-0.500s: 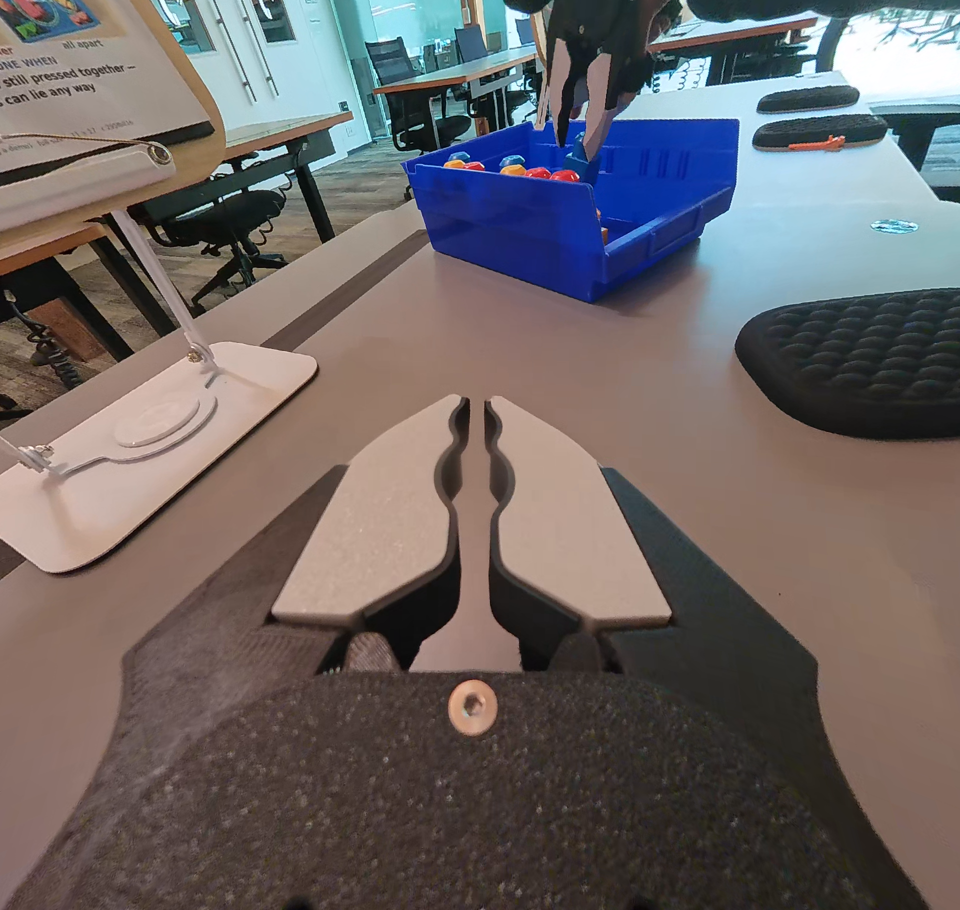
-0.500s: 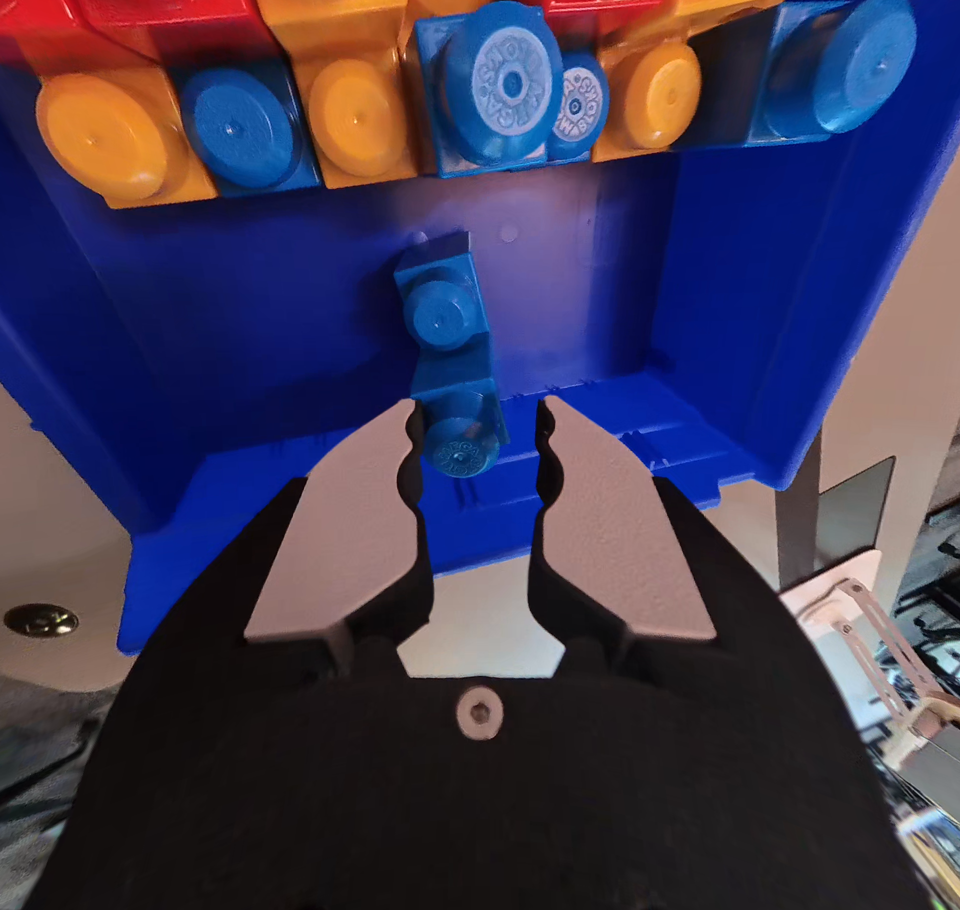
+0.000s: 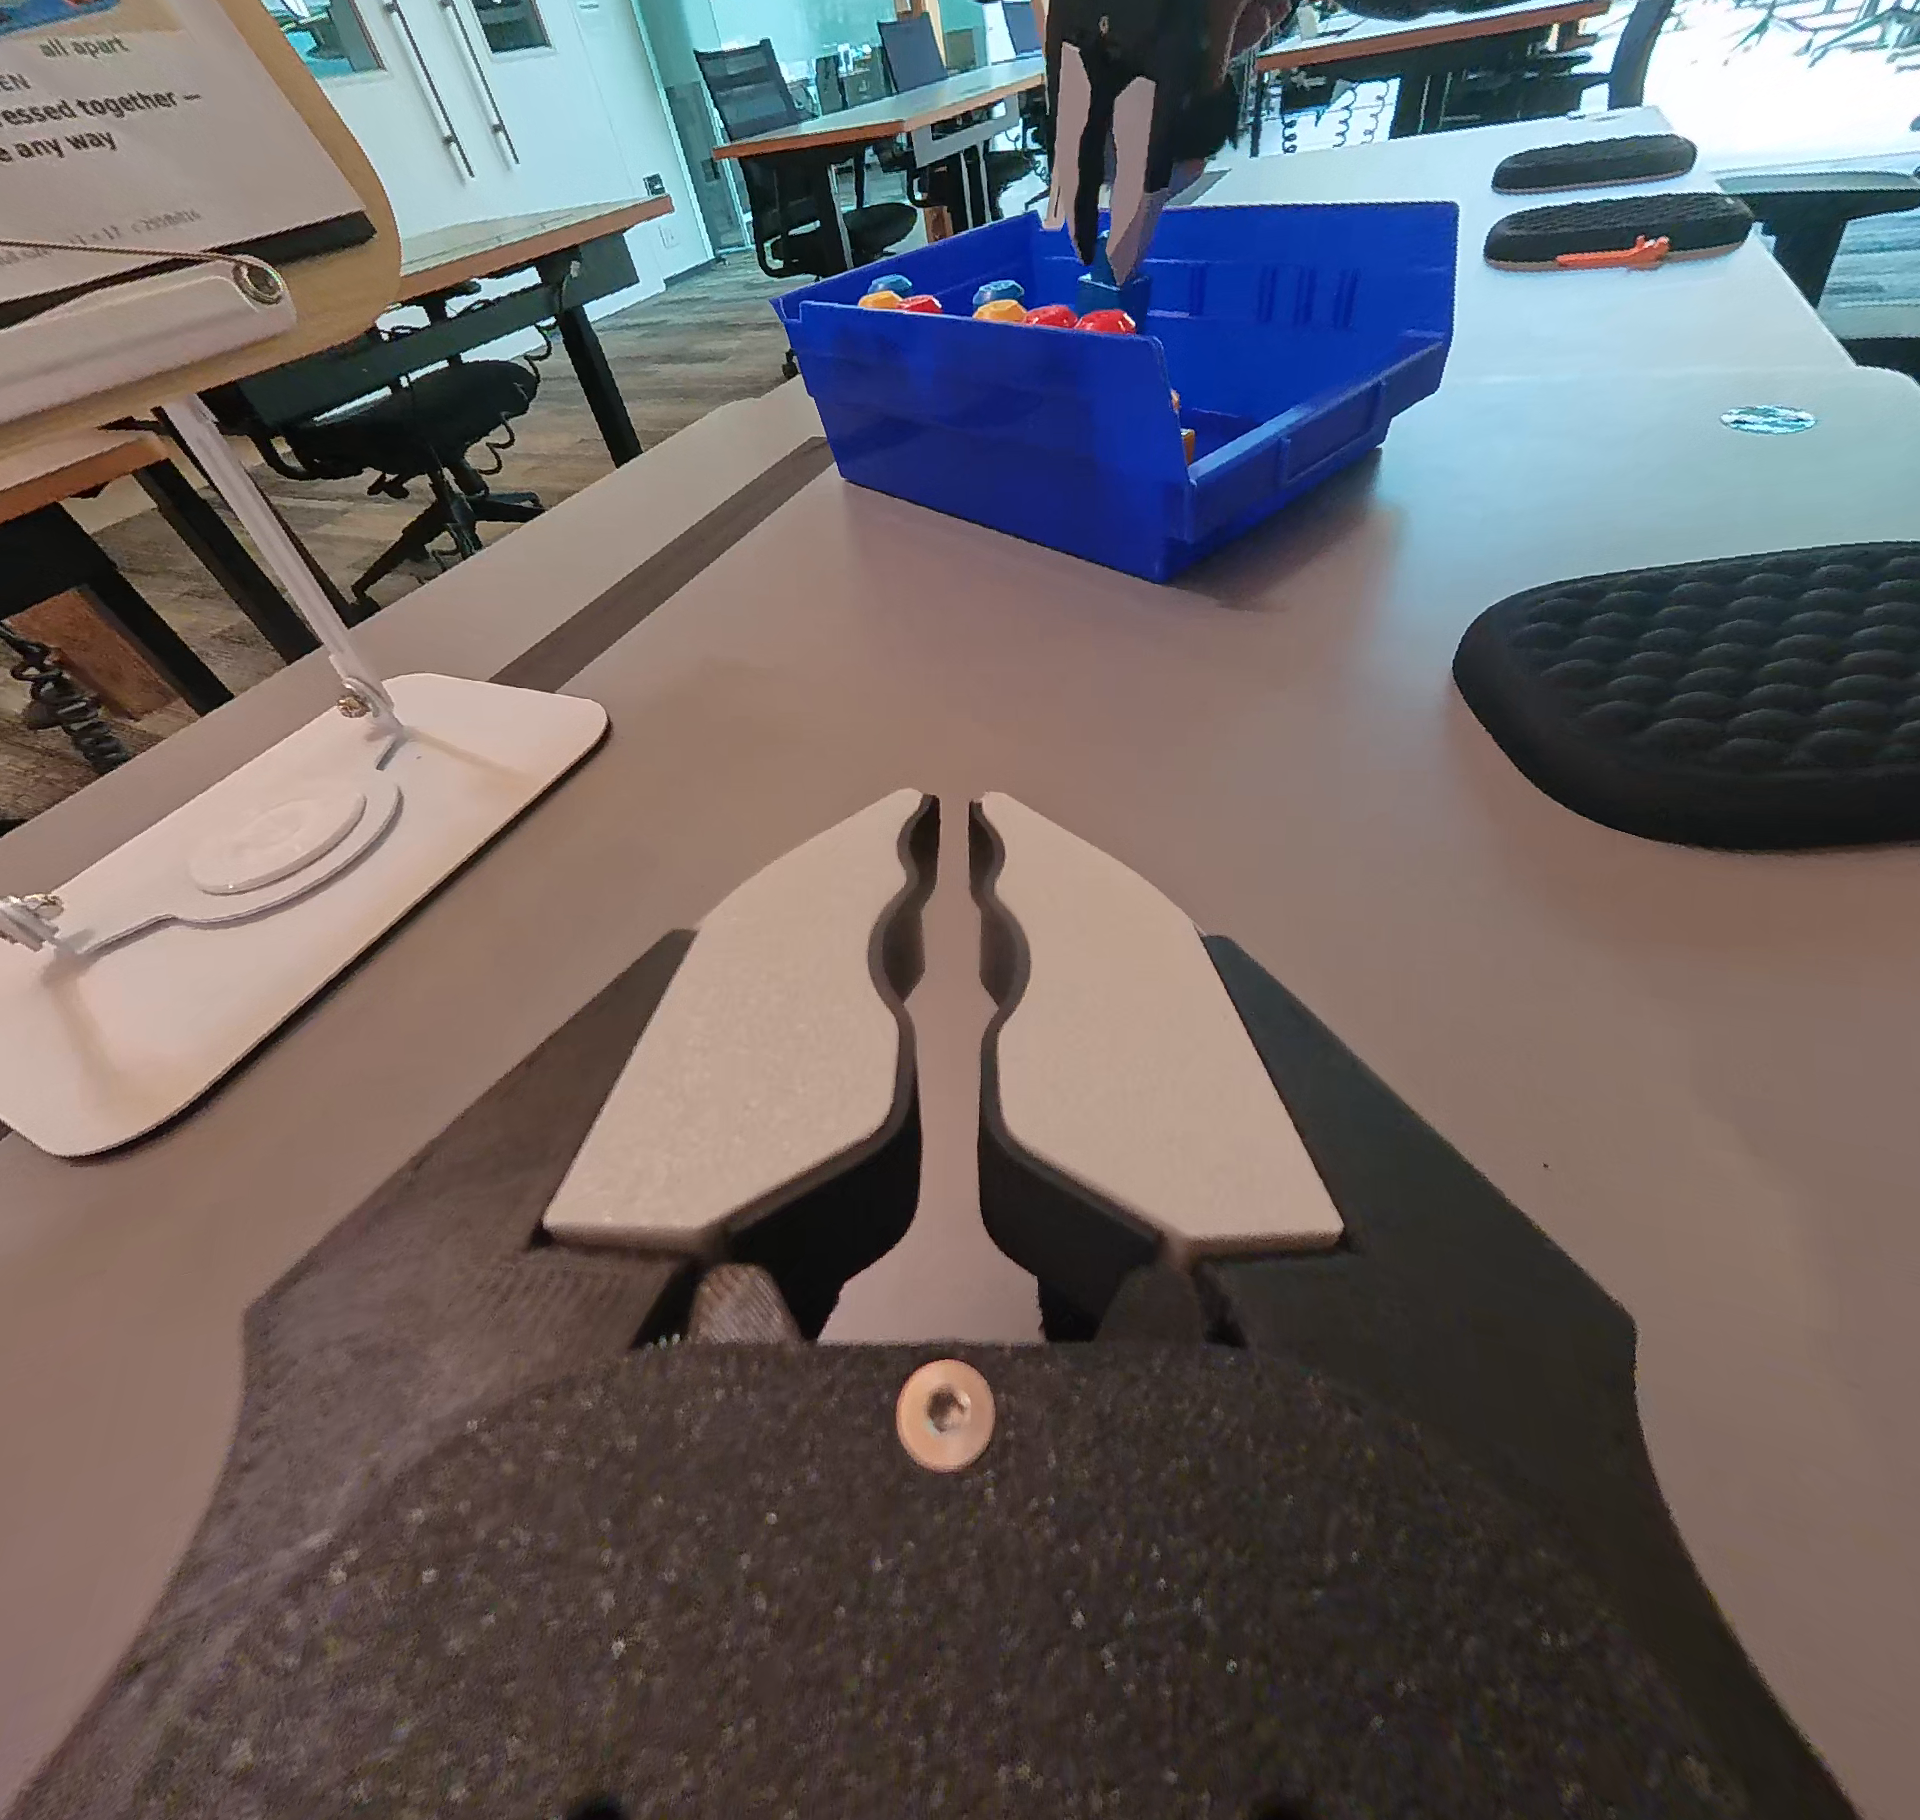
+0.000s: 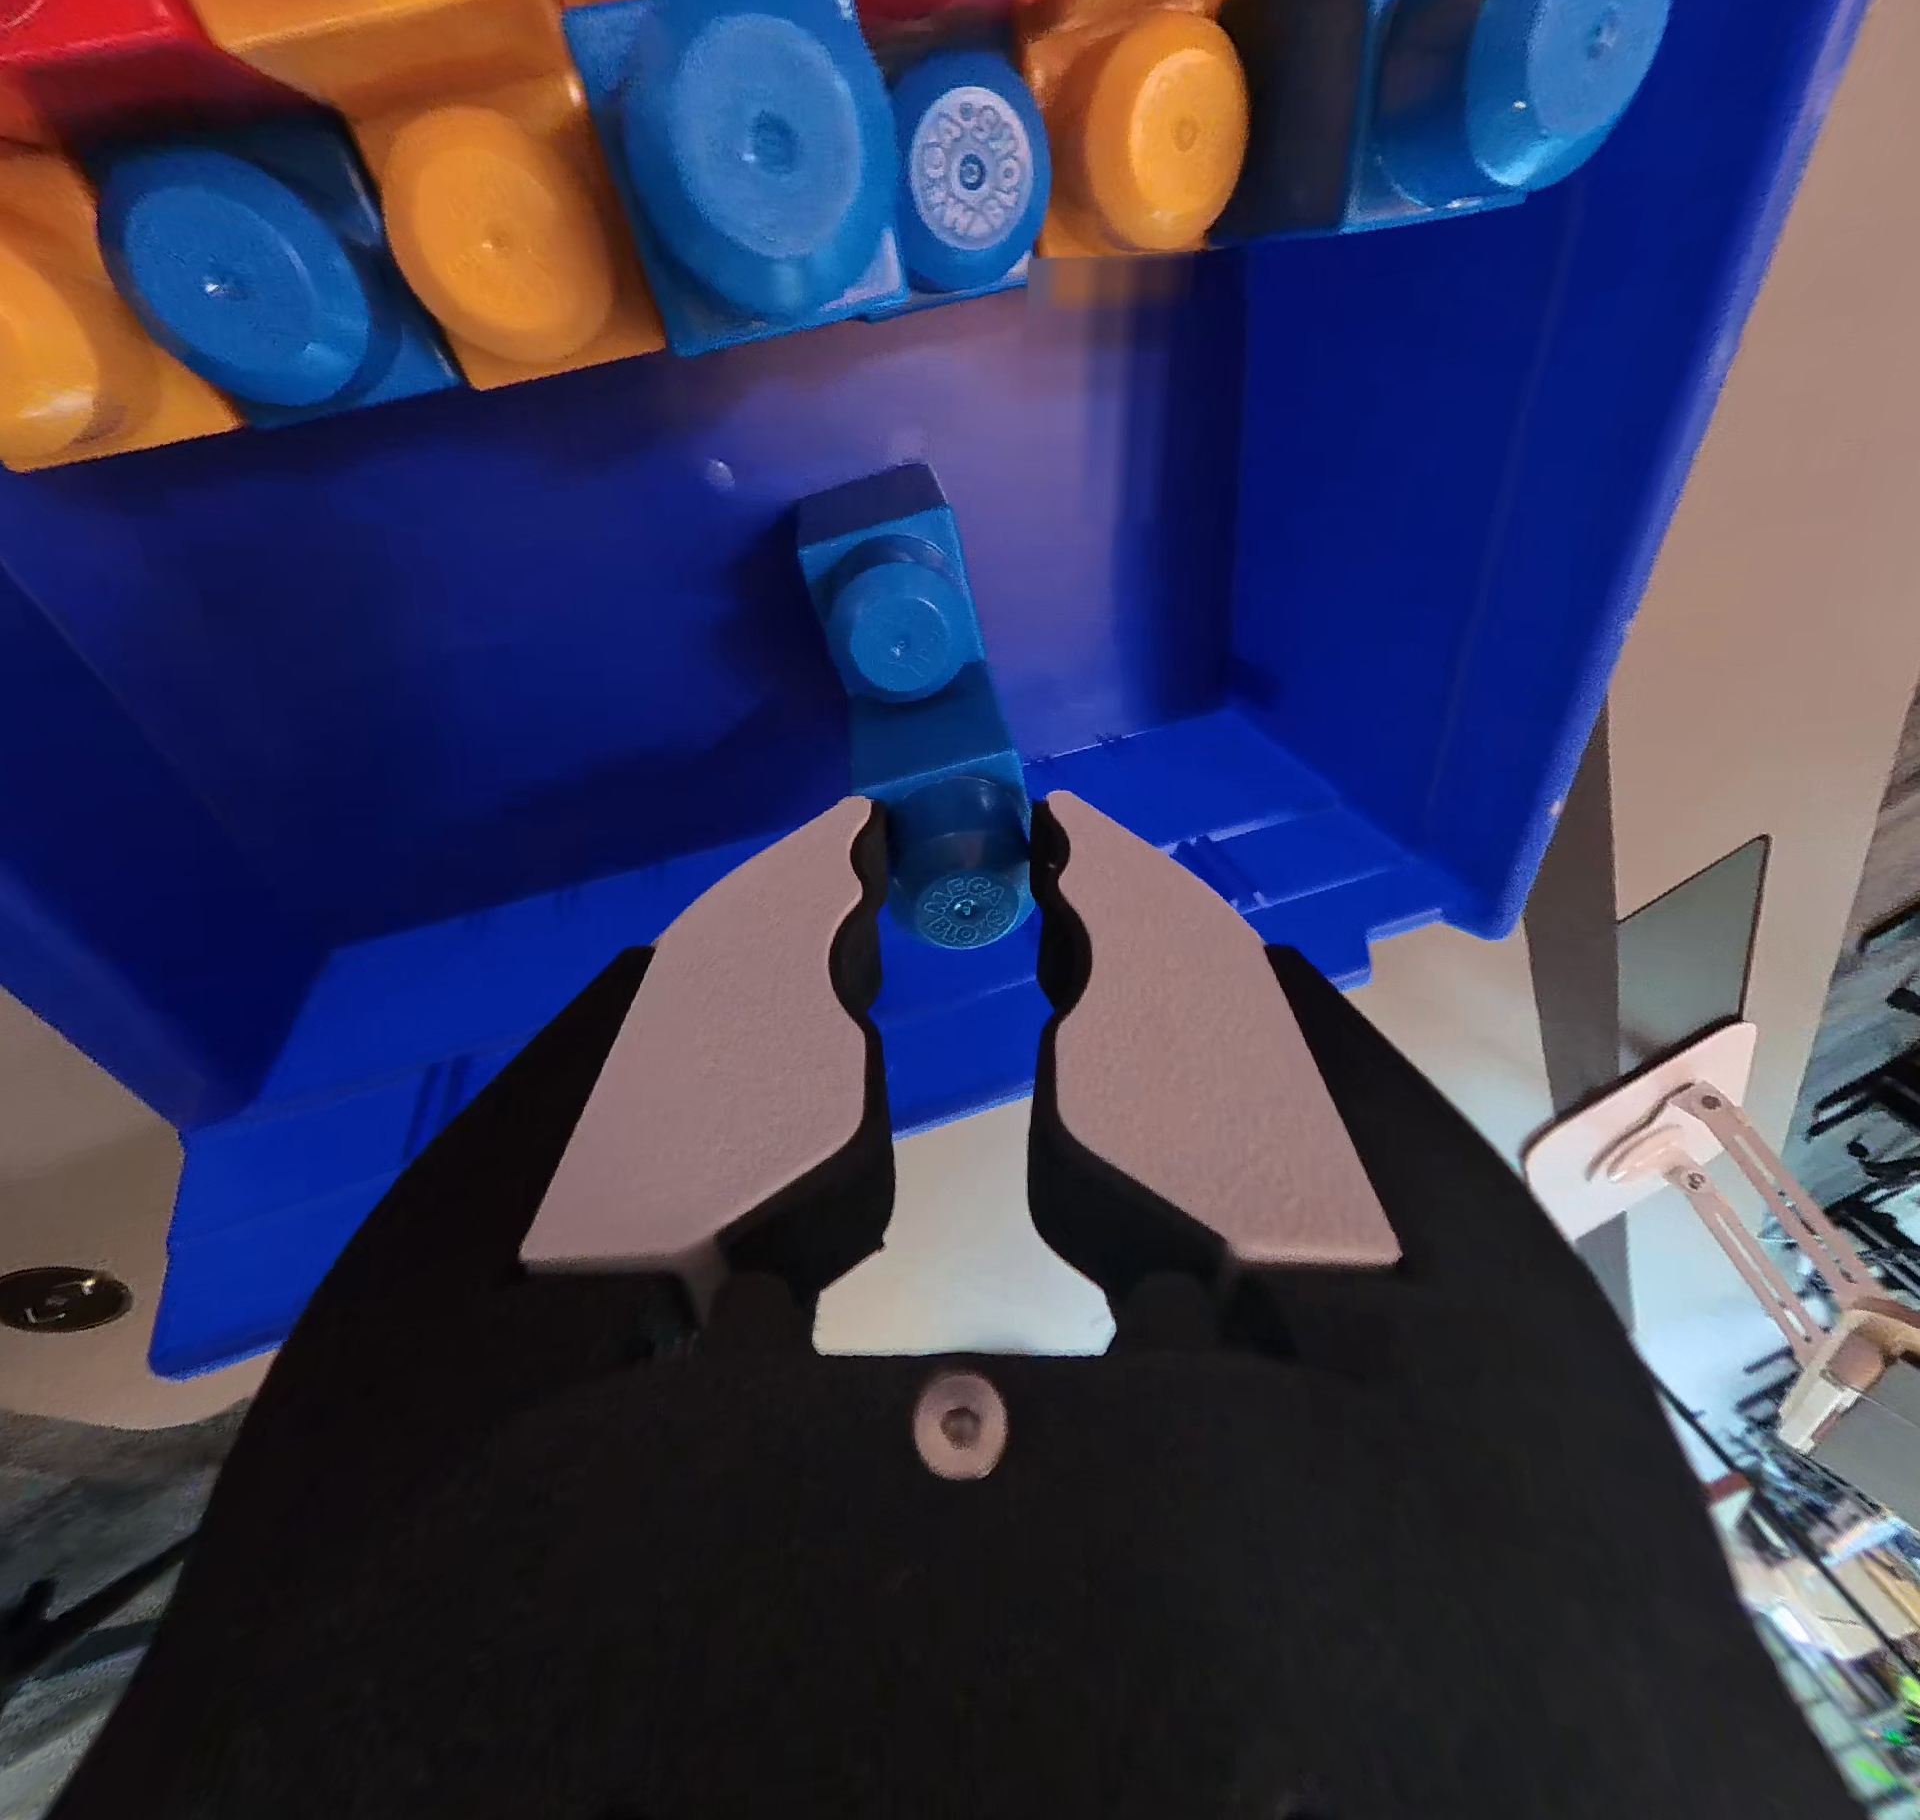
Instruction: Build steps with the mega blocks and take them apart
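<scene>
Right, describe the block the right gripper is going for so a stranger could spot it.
Look in the blue bin on the table. The two-stud blue block lies alone on the bare floor, the right gripper closed on its near stud. The other blocks are packed along the far wall.

Left view low over table [image 3: 1143, 690]; right view close above the shared bin [image 4: 520, 627].
</scene>
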The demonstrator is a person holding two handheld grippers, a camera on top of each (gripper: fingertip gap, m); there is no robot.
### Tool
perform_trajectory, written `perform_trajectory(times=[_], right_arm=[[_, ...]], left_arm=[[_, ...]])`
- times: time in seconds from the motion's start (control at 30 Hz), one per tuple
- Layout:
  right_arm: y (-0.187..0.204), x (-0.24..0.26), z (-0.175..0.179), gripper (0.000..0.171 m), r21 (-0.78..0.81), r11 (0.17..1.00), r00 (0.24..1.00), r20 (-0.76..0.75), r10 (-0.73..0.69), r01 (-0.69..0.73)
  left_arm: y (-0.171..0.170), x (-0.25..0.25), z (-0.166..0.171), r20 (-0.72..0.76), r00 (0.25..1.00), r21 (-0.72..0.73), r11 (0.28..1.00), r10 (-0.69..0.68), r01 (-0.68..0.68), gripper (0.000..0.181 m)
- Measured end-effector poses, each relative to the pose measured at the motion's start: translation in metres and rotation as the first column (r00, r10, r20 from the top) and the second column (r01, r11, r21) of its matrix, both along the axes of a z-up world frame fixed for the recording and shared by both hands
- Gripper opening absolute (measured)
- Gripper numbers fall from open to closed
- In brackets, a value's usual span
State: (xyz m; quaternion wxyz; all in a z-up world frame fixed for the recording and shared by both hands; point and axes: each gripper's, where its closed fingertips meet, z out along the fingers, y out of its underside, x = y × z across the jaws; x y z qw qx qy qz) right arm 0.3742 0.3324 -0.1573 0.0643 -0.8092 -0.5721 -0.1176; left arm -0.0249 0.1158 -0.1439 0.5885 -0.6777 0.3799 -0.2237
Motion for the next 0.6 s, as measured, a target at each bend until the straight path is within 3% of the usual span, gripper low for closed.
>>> perform_trajectory(times=[0.23, 0.6], right_arm=[[0.009, 0.002, 0.0, 0.027, -0.029, 0.995, 0.995, -0.034, -0.097, 0.096], [0.021, -0.001, 0.017, 0.035, 0.036, 0.993, 0.988, -0.111, -0.108, 0.113]], left_arm=[[-0.001, 0.001, -0.001, -0.007, 1.0, -0.002, 1.0, -0.008, 0.008, 0.005], [-0.002, 0.003, -0.002, -0.013, 1.0, -0.002, 1.0, -0.017, 0.017, 0.005]])
